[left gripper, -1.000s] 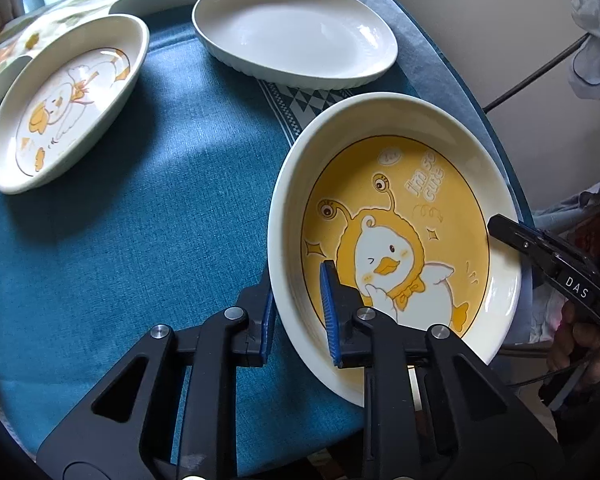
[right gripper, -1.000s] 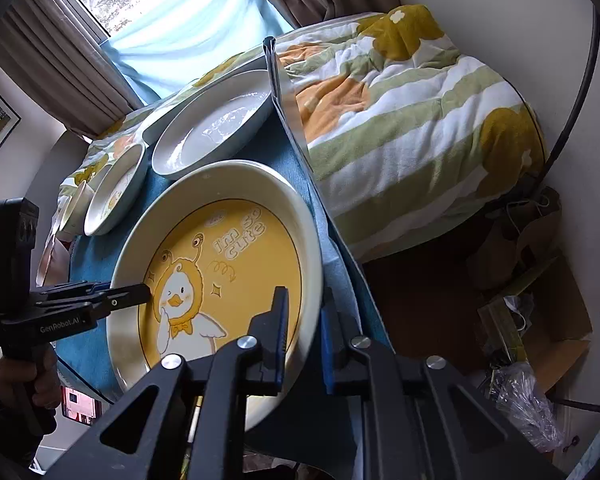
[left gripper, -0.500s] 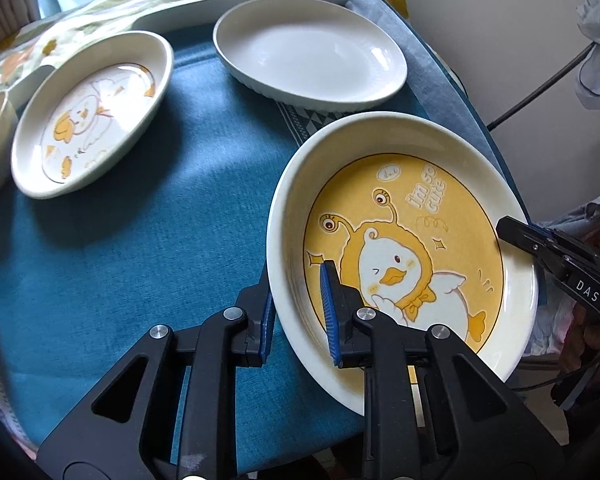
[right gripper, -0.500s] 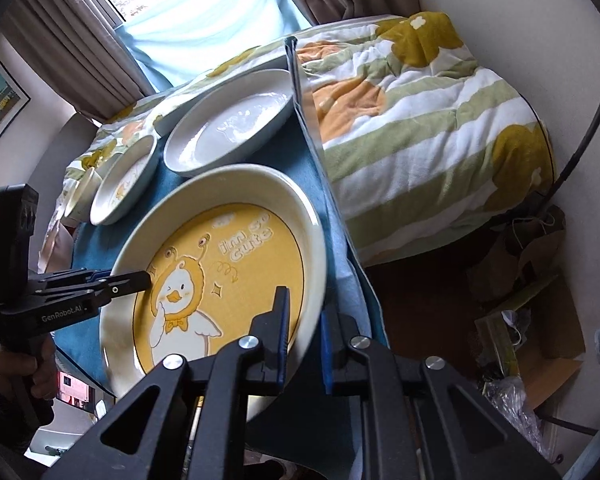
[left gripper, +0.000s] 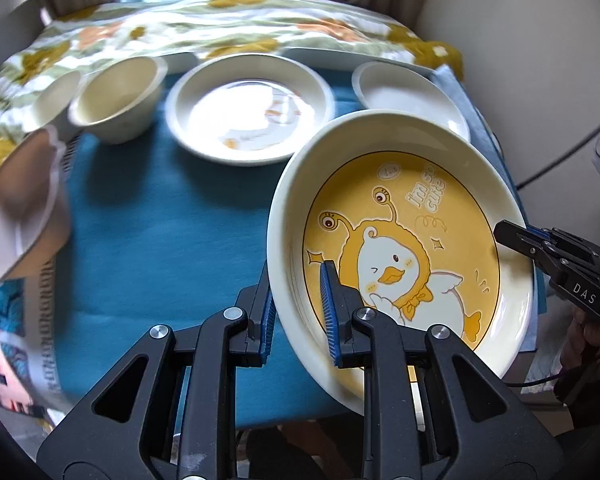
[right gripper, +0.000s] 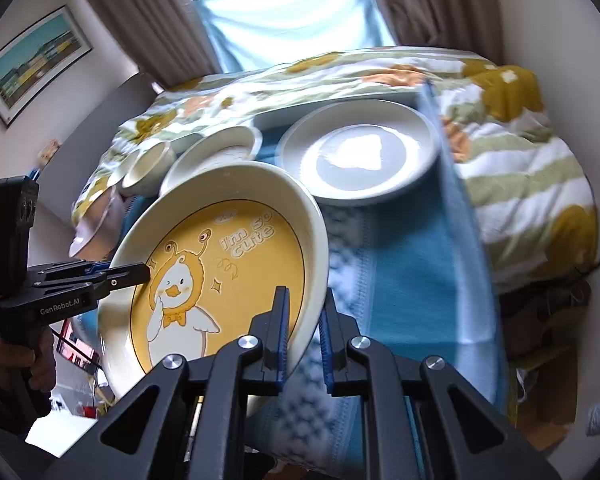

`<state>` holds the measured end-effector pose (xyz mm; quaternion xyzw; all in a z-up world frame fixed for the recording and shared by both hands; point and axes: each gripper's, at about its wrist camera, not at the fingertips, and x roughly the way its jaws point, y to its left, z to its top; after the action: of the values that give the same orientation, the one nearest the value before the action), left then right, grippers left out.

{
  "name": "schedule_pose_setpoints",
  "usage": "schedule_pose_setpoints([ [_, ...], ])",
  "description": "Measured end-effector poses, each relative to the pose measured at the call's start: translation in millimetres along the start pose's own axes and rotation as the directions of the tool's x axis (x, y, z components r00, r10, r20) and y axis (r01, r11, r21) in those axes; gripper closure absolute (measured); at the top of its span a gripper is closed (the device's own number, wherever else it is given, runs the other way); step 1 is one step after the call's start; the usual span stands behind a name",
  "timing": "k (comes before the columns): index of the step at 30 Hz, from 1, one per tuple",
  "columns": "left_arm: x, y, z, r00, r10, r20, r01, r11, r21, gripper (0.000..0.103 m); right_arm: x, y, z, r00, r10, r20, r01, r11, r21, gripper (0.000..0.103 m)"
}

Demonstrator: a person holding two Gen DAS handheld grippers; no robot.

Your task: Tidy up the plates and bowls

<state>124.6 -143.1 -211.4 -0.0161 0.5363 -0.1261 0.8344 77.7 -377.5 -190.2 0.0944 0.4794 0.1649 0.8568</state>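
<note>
A large cream plate with a yellow duck picture (left gripper: 404,248) is held tilted above the blue cloth by both grippers. My left gripper (left gripper: 298,312) is shut on its near left rim. My right gripper (right gripper: 304,332) is shut on its right rim, and it shows in the left wrist view at the plate's right edge (left gripper: 516,240). The same plate fills the lower left of the right wrist view (right gripper: 228,264). Behind it stand a smaller duck plate (left gripper: 250,114), a plain white plate (left gripper: 408,94), and two cream bowls (left gripper: 118,98).
The blue cloth (left gripper: 160,220) covers a small table beside a bed with a flowered quilt (right gripper: 520,168). A pinkish bowl (left gripper: 20,208) sits at the left edge. A long white tray (left gripper: 340,58) lies at the back. A wall stands on the right.
Both grippers have lifted the duck plate and carried it leftward and back. The bowls at the left have come into view. The plate tilts more.
</note>
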Motion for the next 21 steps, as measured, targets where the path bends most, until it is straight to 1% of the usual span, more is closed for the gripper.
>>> schedule_pose_setpoints([
  [4, -19, 55, -10, 0.999, 0.037, 0.009, -0.036, 0.998, -0.047, 0.085, 25, 43, 6, 0.999, 0.045, -0.022, -0.046, 0.998, -0.042, 0.090],
  [6, -21, 81, -15, 0.999, 0.051, 0.003, -0.051, 0.997, -0.061, 0.085, 41, 64, 7, 0.998, 0.061, -0.035, -0.063, 0.997, -0.049, 0.090],
  [9, -16, 123, -21, 0.998, 0.055, -0.016, -0.056, 0.994, -0.093, 0.085, 67, 92, 5, 0.996, 0.070, -0.063, -0.073, 0.996, -0.052, 0.090],
  [12, -7, 155, -29, 0.998, 0.056, -0.030, -0.059, 0.994, -0.094, 0.085, 89, 117, 2, 0.995, 0.059, -0.081, -0.063, 0.997, -0.053, 0.090],
  [16, 3, 181, -37, 0.999, 0.039, -0.027, -0.041, 0.996, -0.080, 0.085, 109, 134, -1, 0.995, 0.037, -0.088, -0.042, 0.998, -0.051, 0.090],
  [21, 9, 198, -44, 1.000, 0.023, 0.000, -0.023, 0.996, -0.081, 0.085, 125, 141, -7, 0.995, 0.015, -0.094, -0.021, 0.998, -0.054, 0.090],
])
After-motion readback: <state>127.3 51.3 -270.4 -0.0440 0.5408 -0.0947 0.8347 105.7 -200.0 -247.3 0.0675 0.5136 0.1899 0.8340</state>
